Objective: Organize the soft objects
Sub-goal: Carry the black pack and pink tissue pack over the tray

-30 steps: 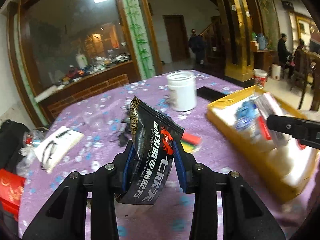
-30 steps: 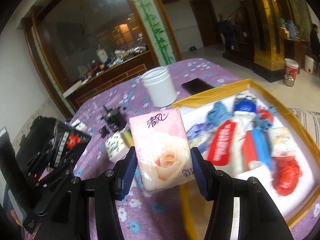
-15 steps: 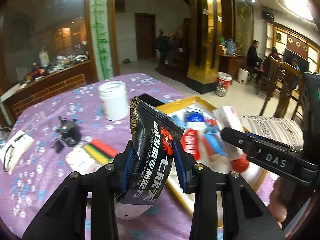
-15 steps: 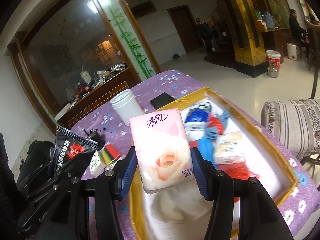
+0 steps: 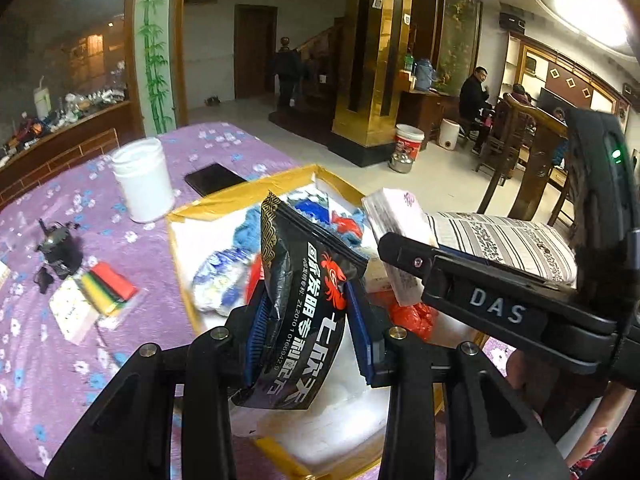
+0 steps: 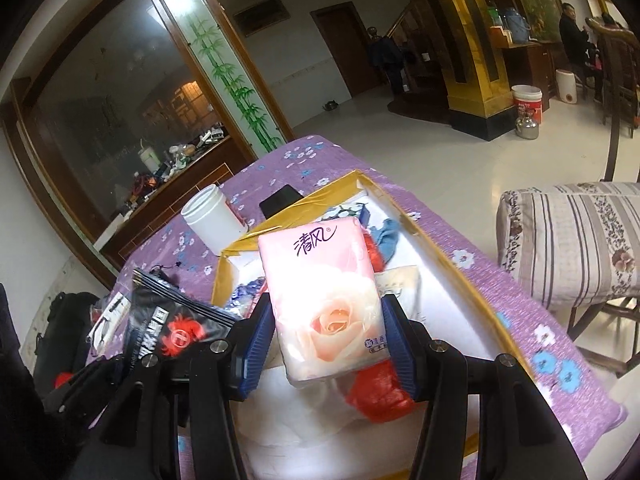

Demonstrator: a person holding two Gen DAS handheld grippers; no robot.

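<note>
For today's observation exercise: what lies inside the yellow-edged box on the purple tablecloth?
Inside the yellow-edged box: a blue cloth, a red bag, a blue-and-white packet on white lining. The held tissue pack and black pouch cover the middle.

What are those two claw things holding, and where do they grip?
The left gripper pinches a black snack pouch by its side edges, around mid-height. The right gripper squeezes a pink tissue pack across its lower sides.

We note the yellow-rimmed box (image 6: 460, 276) is crowded at its far end with a blue cloth (image 6: 390, 236) and red bag (image 6: 380, 394); bare white floor lies along its right wall. The white jar (image 5: 142, 180) and black phone (image 5: 214, 178) stand beyond its far-left corner.
</note>
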